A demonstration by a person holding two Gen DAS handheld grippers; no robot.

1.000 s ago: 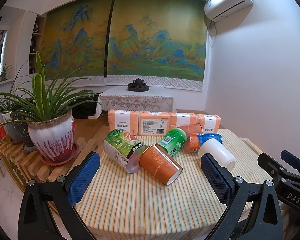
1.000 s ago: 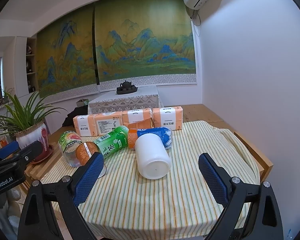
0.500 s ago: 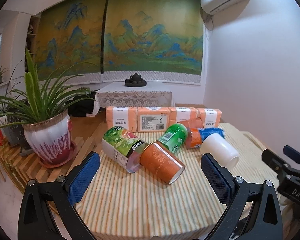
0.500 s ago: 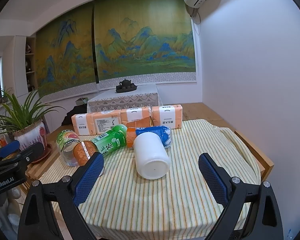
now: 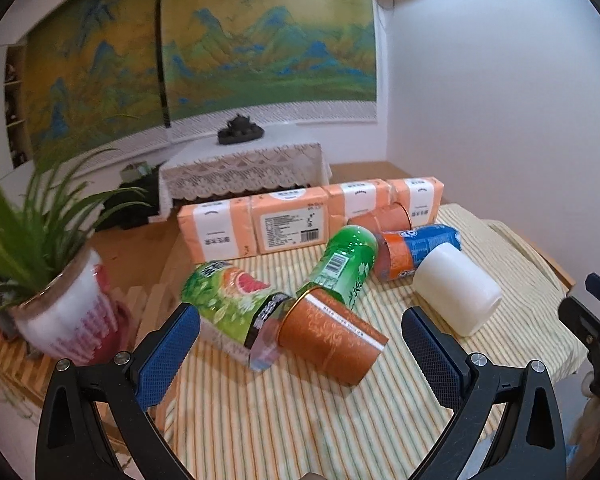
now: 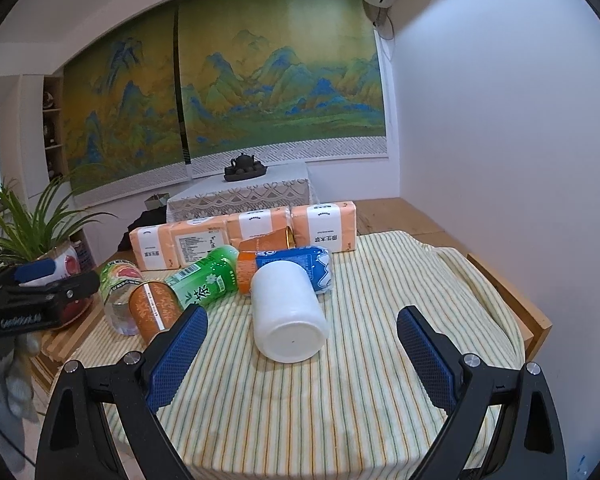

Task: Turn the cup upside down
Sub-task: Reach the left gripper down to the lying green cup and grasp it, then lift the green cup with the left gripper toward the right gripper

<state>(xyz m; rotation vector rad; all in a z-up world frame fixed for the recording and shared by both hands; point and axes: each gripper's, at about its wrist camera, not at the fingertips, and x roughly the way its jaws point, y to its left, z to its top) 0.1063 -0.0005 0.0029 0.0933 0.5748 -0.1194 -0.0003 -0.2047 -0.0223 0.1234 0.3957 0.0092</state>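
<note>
While both tools hover short of the clutter, nothing on the bench is gripped yet.

Left wrist view
- Left tongs [image 5: 300, 340]: jaws spread wide, empty, framing the orange cup so a grasp could close across its wall.
- Orange cup [image 5: 332, 340]: on its side on the striped cloth [image 5: 280, 420], open mouth toward the camera's right, base wedged against the grapefruit bottle [image 5: 232, 300] and the green tea bottle [image 5: 344, 264], which likely stop it rolling.
- White cup [image 5: 456, 288]: also on its side, just right of the orange cup, touching the blue-orange bottle [image 5: 416, 248].
- Tissue packs [image 5: 292, 220]: 4 in a row at the back, acting as a backstop for the pile.
- Potted plant [image 5: 60, 312]: off the cloth to the left, well apart.

Right wrist view
- Right tongs [image 6: 300, 352]: jaws apart, empty, centred on the white cup [image 6: 288, 312], whose flat closed base faces the camera.
- Judgement: either cup may be the target; a grip across the barrel would allow a turn of the wrist to stand it mouth-down.
- Risk: neighbouring bottles could roll once a cup is lifted away.
</note>
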